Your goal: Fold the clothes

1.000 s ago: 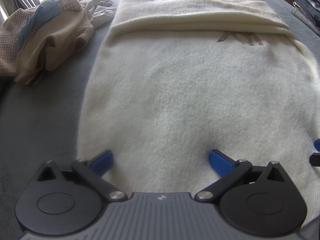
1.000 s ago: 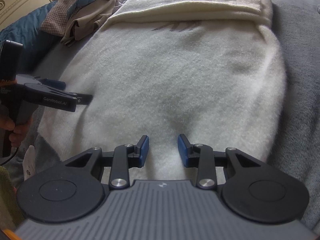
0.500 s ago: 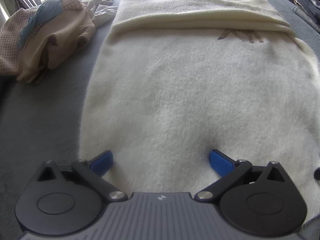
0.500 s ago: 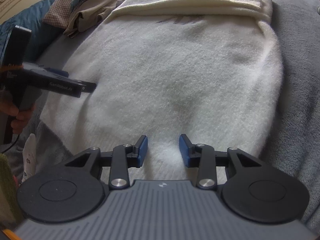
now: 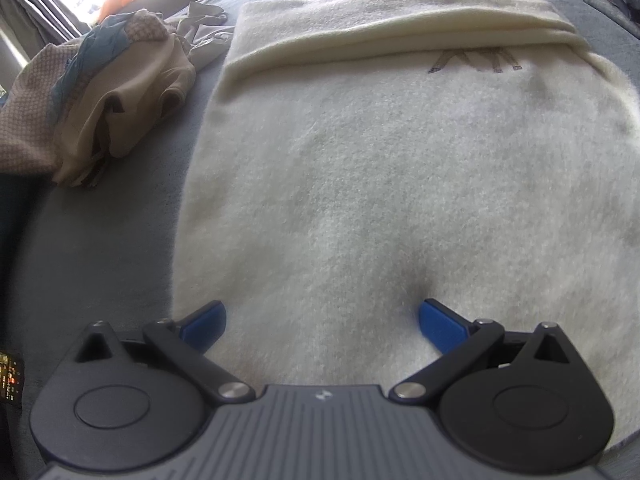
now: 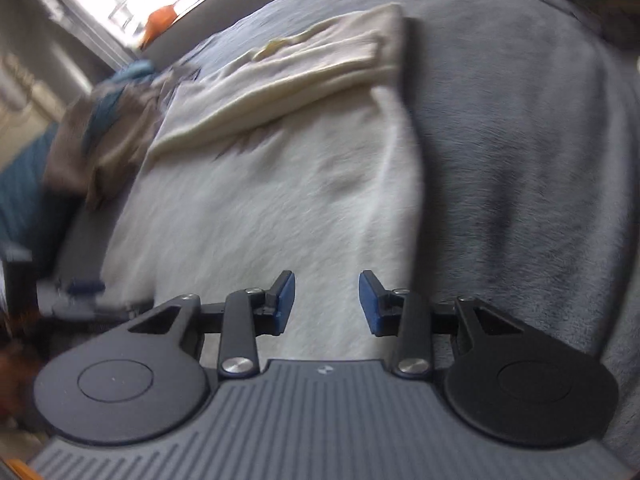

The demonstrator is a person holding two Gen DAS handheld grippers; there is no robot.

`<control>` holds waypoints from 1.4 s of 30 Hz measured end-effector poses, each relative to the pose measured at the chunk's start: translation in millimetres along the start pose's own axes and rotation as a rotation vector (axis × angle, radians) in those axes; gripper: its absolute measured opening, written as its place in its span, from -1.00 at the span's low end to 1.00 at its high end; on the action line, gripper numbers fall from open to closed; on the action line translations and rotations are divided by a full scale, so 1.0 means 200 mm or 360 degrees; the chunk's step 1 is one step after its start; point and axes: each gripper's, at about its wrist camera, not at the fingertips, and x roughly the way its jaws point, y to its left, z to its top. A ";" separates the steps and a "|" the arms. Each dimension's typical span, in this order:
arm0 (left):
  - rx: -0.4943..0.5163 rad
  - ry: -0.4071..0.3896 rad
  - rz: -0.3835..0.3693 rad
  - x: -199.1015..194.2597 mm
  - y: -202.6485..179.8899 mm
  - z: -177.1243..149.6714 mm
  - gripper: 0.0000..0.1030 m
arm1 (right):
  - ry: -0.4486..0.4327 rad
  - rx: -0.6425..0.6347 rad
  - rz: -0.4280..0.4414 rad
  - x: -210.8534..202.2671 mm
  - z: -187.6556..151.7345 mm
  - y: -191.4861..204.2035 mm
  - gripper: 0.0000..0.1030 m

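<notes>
Cream fleece fills both views: the sweater (image 5: 400, 168) lies flat on the grey bedspread (image 5: 100, 248), its long axis running straight away from you, with the sleeves folded across the far end into a thick band (image 5: 392, 28) just past the dark lettering. The near hem is the edge that matters, and it sits right under both tools. Your left gripper (image 5: 322, 322) is pitched steeply down over the hem's left corner, its blue pads spread wide with nothing between them; the left pad sits at the garment's side edge, the right one well in over the cloth. Your right gripper (image 6: 327, 300) points down more shallowly near the hem's right corner, the garment's right edge (image 6: 412, 184) running away just beside its right pad. Its pads are parted by a narrower gap and pinch no fabric. That view is smeared, so whether they touch the fleece I can't tell. Each hand seems nearest its own corner; lifting both corners toward the sleeve band looks the likely fold. The pile of unfolded clothes (image 5: 104, 92) lies off to the left, clear of the sweater.
</notes>
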 end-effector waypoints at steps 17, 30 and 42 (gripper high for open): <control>0.0038 -0.0008 0.0033 0.00 -0.02 0.01 1.00 | -0.0021 0.0578 0.0340 0.20 0.13 -0.27 -0.26; 0.0067 -0.0028 0.0050 -0.01 -0.03 0.00 1.00 | 0.0085 0.0691 0.0443 0.26 0.09 -0.31 -0.24; 0.0115 -0.0059 0.0076 -0.02 -0.05 -0.01 1.00 | 0.0072 0.0507 0.0326 0.28 0.14 -0.27 -0.25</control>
